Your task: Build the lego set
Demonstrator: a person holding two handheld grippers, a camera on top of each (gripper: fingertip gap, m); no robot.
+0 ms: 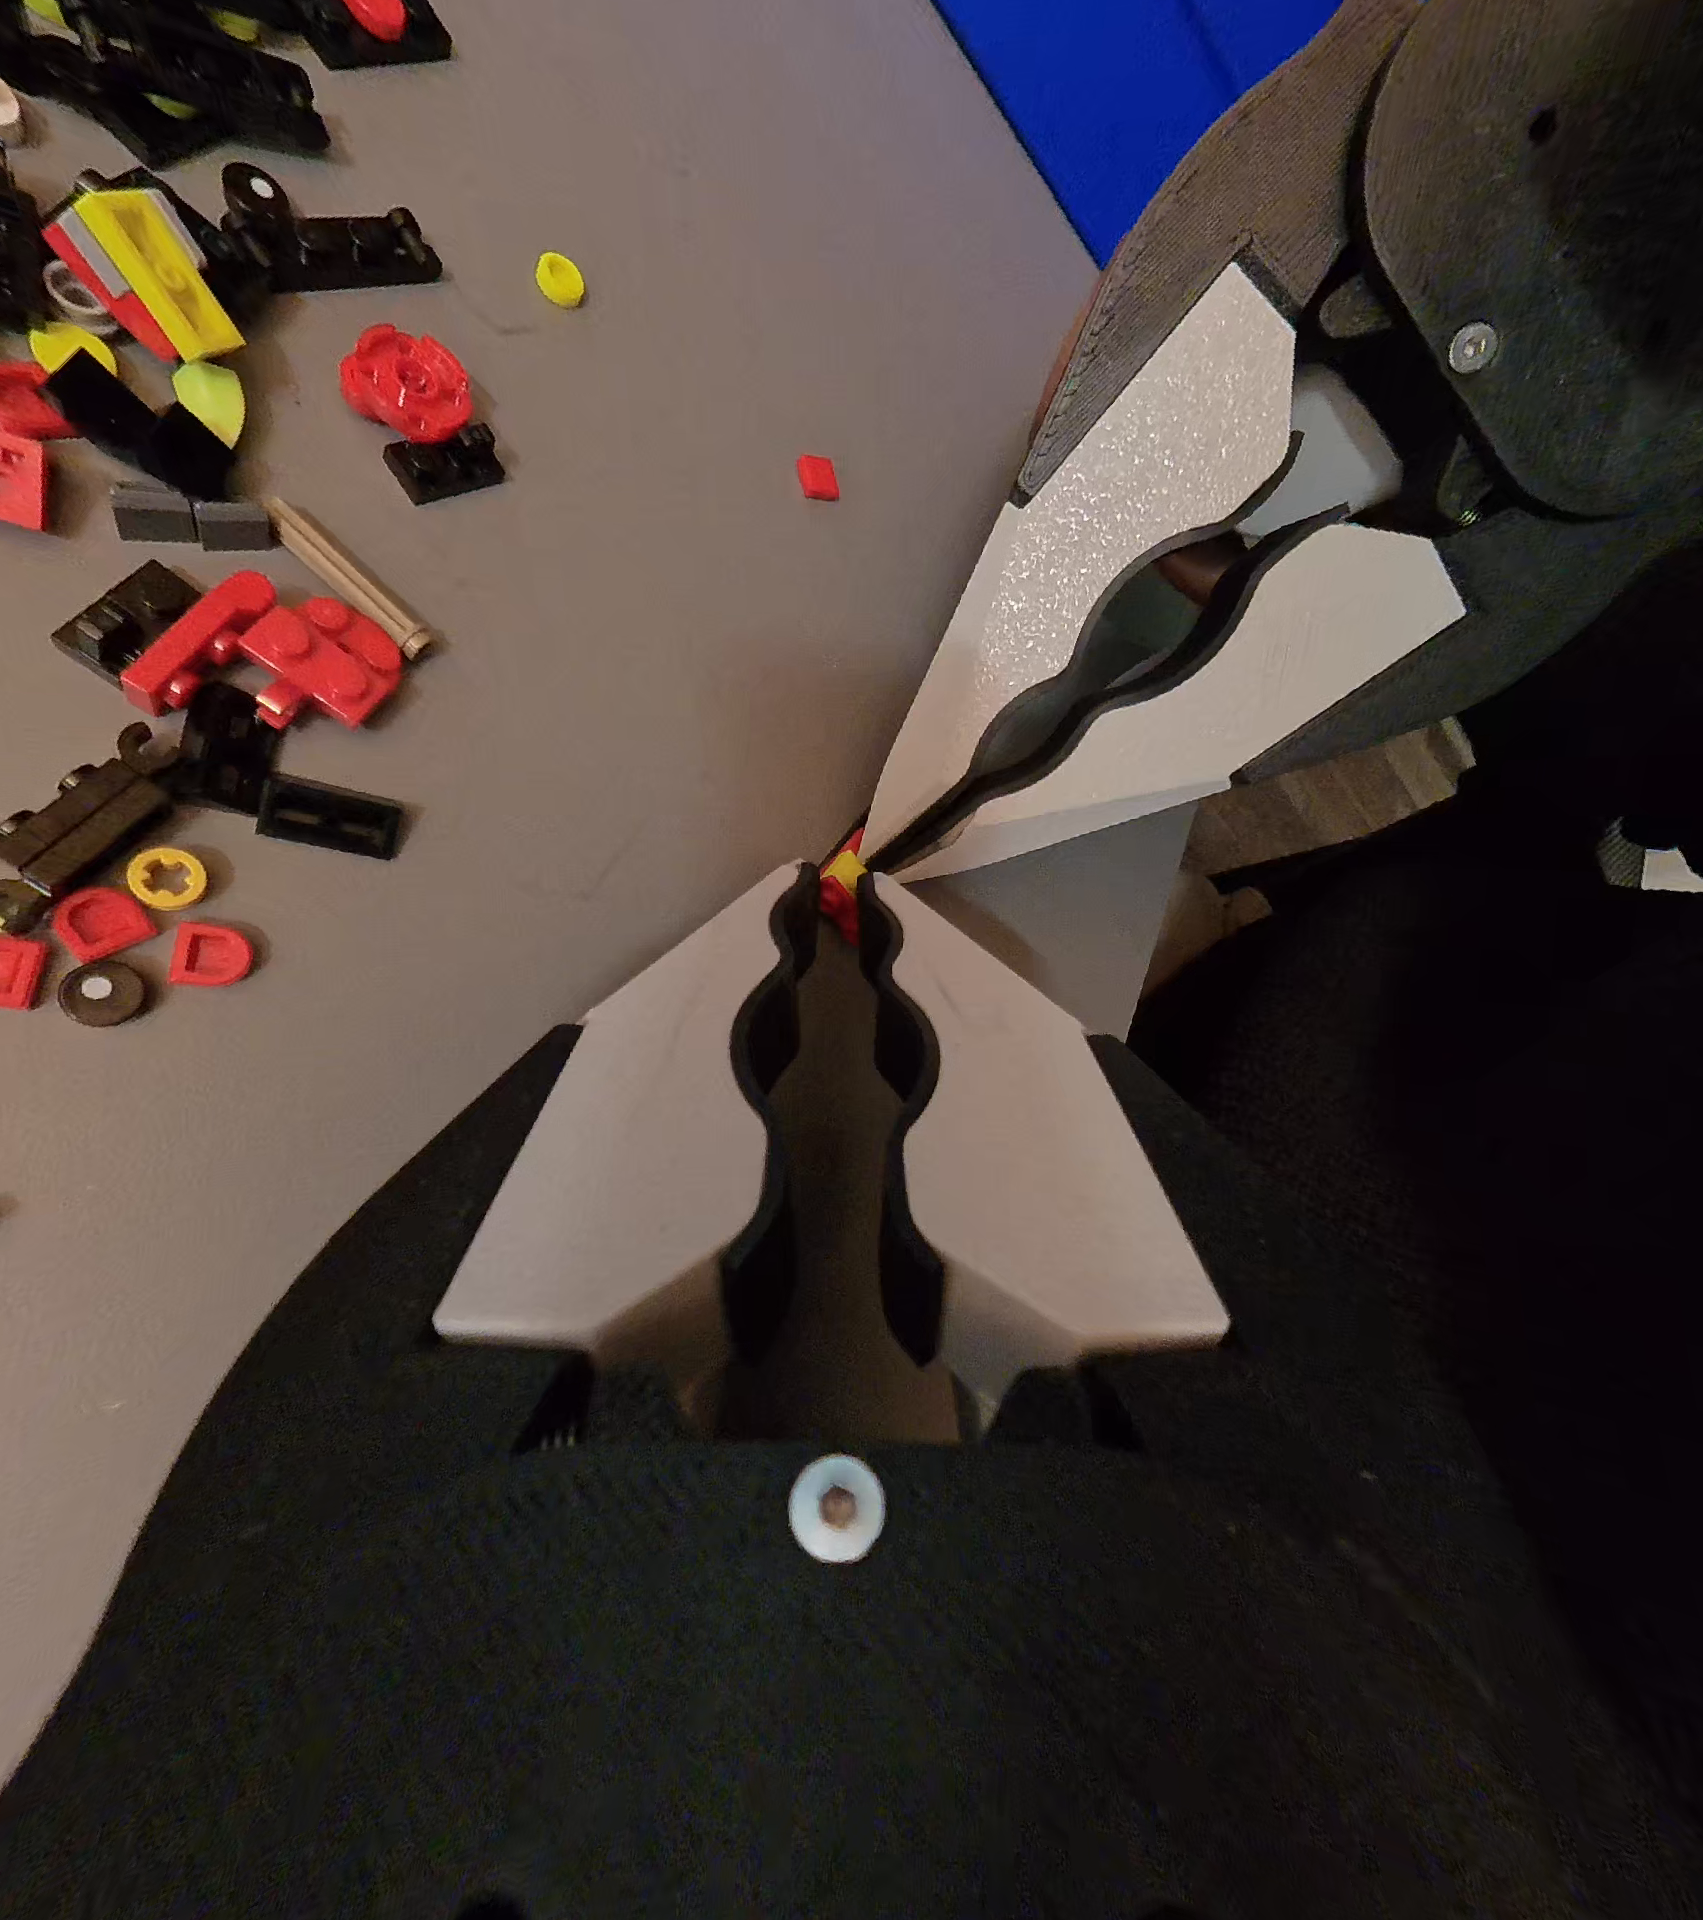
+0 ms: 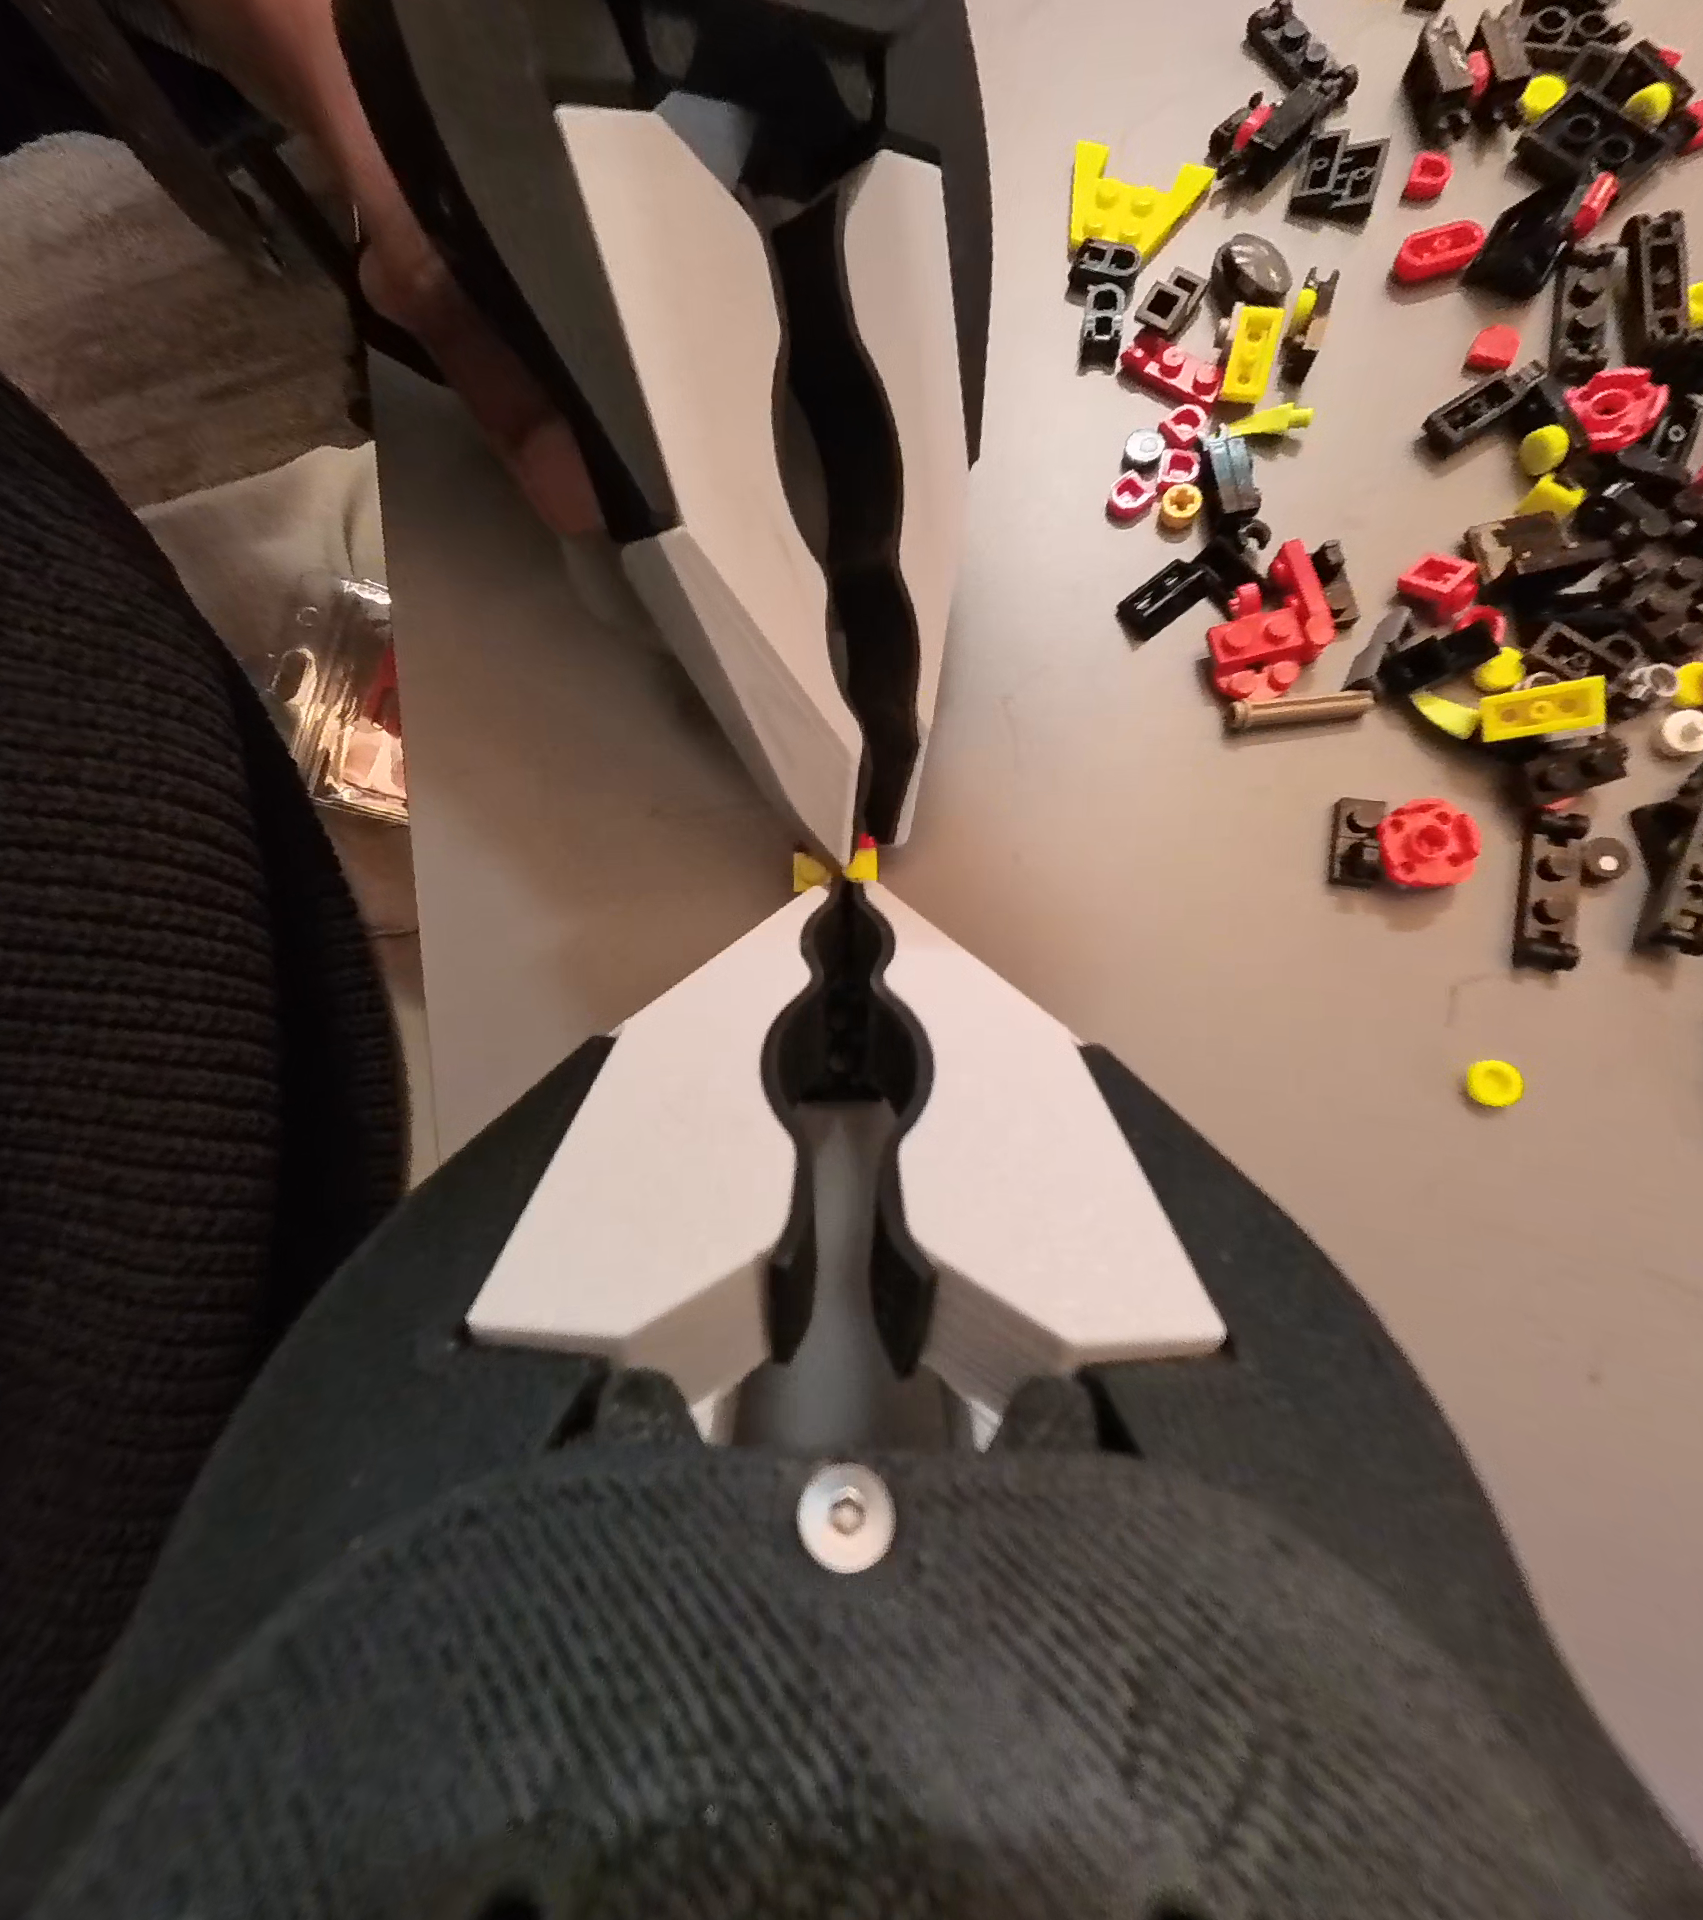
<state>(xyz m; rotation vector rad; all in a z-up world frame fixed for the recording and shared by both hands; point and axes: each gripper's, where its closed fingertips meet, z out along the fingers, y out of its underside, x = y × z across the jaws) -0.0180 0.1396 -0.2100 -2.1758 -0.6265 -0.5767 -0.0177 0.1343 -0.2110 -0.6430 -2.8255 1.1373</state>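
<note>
My left gripper (image 1: pixel 834 883) is shut on a small red Lego piece (image 1: pixel 839 906) at its tips. My right gripper (image 1: pixel 876 844) comes in from the upper right and meets it tip to tip. In the right wrist view, my right gripper (image 2: pixel 842 896) is shut on a small yellow piece (image 2: pixel 809 870), and the left gripper (image 2: pixel 876 831) comes down from above with the red piece (image 2: pixel 866 840). The red and yellow pieces touch, held above the grey table (image 1: pixel 681 582). Most of both pieces is hidden by the fingers.
Loose red, black and yellow Lego parts lie in a pile at the left (image 1: pixel 203 644) and show at the right in the right wrist view (image 2: pixel 1553 520). A small red tile (image 1: pixel 817 478) and a yellow round tile (image 1: pixel 559 280) lie apart. A dark knit sleeve (image 2: pixel 99 935) and a plastic bag (image 2: pixel 348 717) are beyond the table edge. The tips of both grippers are at nearly the same place.
</note>
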